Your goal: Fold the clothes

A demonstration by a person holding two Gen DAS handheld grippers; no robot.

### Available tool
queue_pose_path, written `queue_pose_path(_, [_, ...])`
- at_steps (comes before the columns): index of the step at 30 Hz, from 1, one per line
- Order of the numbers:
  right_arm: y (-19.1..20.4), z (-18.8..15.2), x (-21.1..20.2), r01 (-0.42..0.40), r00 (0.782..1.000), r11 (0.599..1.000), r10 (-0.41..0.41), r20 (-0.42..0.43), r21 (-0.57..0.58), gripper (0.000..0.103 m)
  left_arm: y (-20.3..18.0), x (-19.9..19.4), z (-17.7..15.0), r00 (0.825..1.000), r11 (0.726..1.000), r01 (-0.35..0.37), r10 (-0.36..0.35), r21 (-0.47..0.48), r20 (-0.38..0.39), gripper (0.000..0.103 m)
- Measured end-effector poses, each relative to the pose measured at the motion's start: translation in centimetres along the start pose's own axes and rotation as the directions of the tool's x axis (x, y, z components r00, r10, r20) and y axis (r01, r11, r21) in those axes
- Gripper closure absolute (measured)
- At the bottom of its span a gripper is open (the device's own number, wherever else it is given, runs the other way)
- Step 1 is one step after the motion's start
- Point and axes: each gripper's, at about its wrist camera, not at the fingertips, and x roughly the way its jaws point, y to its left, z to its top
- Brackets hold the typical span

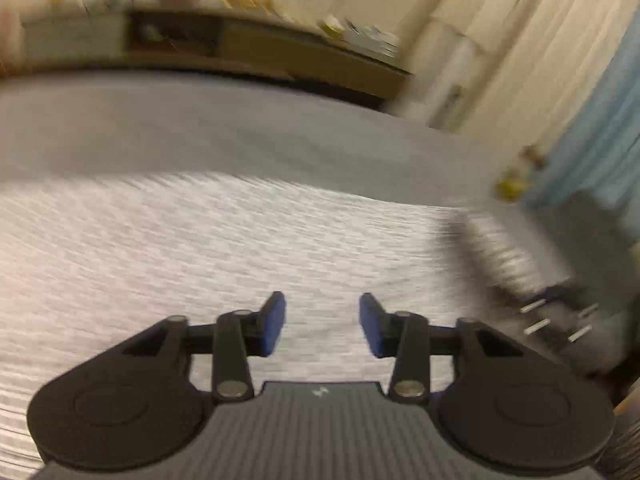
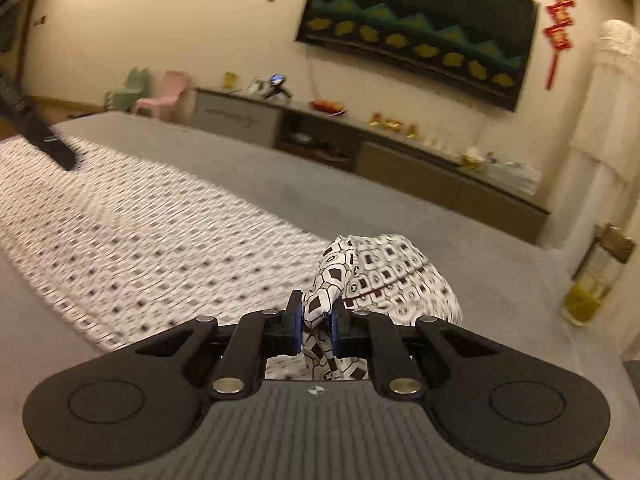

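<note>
A white garment with a black geometric print (image 2: 152, 240) lies spread on a grey surface (image 2: 248, 168). My right gripper (image 2: 316, 316) is shut on a bunched edge of this garment (image 2: 332, 280) and holds it lifted. My left gripper (image 1: 322, 322) is open and empty, low over the flat garment (image 1: 200, 240); this view is blurred by motion. The right gripper also shows at the right edge of the left wrist view (image 1: 560, 312), and the left gripper at the far left of the right wrist view (image 2: 36, 128).
A low cabinet (image 2: 400, 160) with small items runs along the far wall under a dark screen (image 2: 420, 32). Small pink and green chairs (image 2: 160, 92) stand at the back left. A curtain (image 1: 592, 120) and a glass jar (image 2: 592, 280) are on the right.
</note>
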Motion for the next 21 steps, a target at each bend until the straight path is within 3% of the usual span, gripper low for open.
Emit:
queue_pose_path(6, [-0.4, 0.1, -0.7, -0.012, 1.000, 1.000, 0.012, -0.003, 0.021, 0.090, -8.7, 10.3, 4.5, 0.983, 0.983, 0.170, -0.174, -0.065, -0.058, 0.039])
queue_pose_path(11, [-0.8, -0.2, -0.8, -0.031, 1.000, 0.998, 0.031, 0.008, 0.048, 0.090, -13.6, 17.0, 6.3, 0.970, 0.982, 0.190, -0.191, -0.019, -0.149, 0.033])
queue_pose_path(12, [-0.8, -0.3, -0.8, -0.037, 0.999, 0.998, 0.037, 0.011, 0.049, 0.090, -14.2, 18.2, 6.3, 0.968, 0.983, 0.185, -0.183, -0.006, -0.172, 0.036])
queue_pose_path(13, [-0.7, -0.3, -0.8, -0.044, 0.999, 0.998, 0.043, 0.014, 0.049, 0.090, -14.6, 19.0, 6.3, 0.967, 0.984, 0.179, -0.174, 0.008, -0.185, 0.059])
queue_pose_path(14, [-0.7, -0.4, -0.7, -0.047, 0.999, 0.998, 0.047, 0.013, 0.047, 0.090, -14.9, 19.4, 6.4, 0.972, 0.987, 0.157, -0.150, 0.026, -0.181, 0.096])
queue_pose_path(16, [-0.7, -0.4, -0.7, -0.036, 0.999, 0.999, 0.035, 0.016, 0.037, 0.090, -15.2, 17.9, 6.6, 0.991, 0.992, 0.104, -0.098, 0.069, -0.086, 0.100])
queue_pose_path(18, [-0.7, -0.2, -1.0, -0.024, 0.998, 0.999, 0.023, 0.050, 0.029, 0.090, -14.8, 13.9, 6.4, 0.989, 0.990, 0.112, -0.119, 0.086, 0.082, 0.100])
queue_pose_path(19, [-0.6, 0.0, -1.2, -0.033, 0.997, 0.999, 0.031, 0.070, 0.029, 0.090, -13.8, 12.3, 5.9, 0.985, 0.993, 0.107, -0.113, 0.059, 0.126, 0.100])
queue_pose_path(20, [-0.4, 0.1, -1.0, -0.046, 0.997, 0.998, 0.044, 0.061, 0.035, 0.090, -12.6, 11.2, 5.5, 0.983, 0.995, 0.097, -0.100, 0.026, 0.151, 0.100])
queue_pose_path(21, [-0.2, 0.2, -0.7, -0.059, 0.997, 0.997, 0.057, 0.051, 0.040, 0.090, -11.4, 11.4, 4.9, 0.990, 0.998, 0.064, -0.063, -0.010, 0.123, 0.100])
